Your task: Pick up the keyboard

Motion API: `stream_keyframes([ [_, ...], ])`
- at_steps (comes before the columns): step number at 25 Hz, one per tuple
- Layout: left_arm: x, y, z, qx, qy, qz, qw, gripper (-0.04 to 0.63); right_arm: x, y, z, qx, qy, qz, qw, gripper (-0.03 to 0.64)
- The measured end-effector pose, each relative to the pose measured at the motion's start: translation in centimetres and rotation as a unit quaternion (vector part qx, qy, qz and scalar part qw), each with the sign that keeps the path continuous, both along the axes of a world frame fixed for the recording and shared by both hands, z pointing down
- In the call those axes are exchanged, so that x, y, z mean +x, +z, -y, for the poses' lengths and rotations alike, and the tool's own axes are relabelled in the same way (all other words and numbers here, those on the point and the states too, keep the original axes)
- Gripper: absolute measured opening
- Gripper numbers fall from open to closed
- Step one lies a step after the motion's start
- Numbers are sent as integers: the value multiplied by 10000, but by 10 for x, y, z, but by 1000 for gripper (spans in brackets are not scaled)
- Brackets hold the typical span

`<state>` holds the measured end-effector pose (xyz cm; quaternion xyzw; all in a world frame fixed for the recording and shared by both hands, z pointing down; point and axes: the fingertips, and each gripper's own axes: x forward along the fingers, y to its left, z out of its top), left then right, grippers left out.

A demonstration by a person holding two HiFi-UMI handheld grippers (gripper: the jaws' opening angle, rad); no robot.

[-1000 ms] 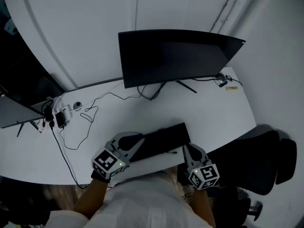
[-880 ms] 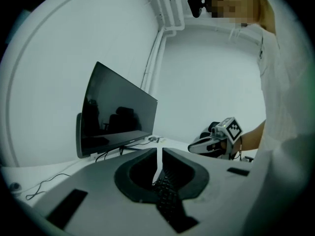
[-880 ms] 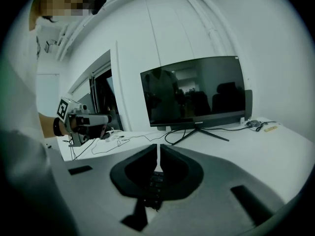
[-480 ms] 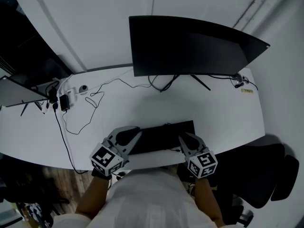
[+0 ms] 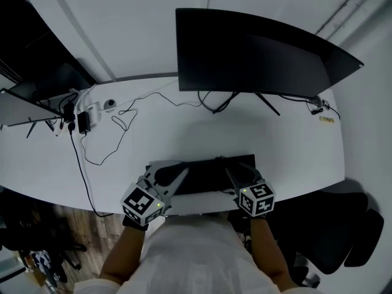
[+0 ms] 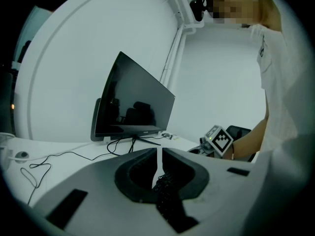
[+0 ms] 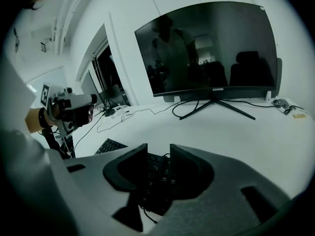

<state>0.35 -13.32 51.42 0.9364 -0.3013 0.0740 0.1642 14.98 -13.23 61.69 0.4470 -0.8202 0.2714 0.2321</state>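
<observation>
Keyboard (image 5: 205,175) and both grippers meet at the near edge of the white desk (image 5: 294,146), right in front of the person and well short of the dark monitor (image 5: 257,54) at the back. The keyboard lies flat across the desk. One gripper stands at each of its ends, which suits a long, light thing that would tip if lifted from one side only. The left gripper (image 5: 181,172) sits over the left end with its jaws closed together. In the left gripper view only a thin slit shows between them, and the keys lie just beyond and below. Nothing appears to be caught in that slit, so this side does not look ready to lift. The right gripper (image 5: 241,171) points downward at the right end. Its jaws have just been opening and now stand wide, and in the right gripper view the keys show in the gap without either pad pressing on them. Likely it is being set to straddle that end before closing. A loose cable (image 5: 101,158) trails on the desk well to the left, clear of the lift.
</observation>
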Motion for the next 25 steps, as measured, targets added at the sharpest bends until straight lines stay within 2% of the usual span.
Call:
stream_keyframes([
  [8,-2,12,4,-182,-6,42,9998,31,-6,37,6,-507,-10,-339,9981,165],
  [17,0,25,0,-289,93,110,9995,31,-7,71,0,-1089,28,-857,9903,184],
  [25,2,28,3,-340,162,167,9992,31,-8,76,1,-1252,133,-1126,9856,142],
])
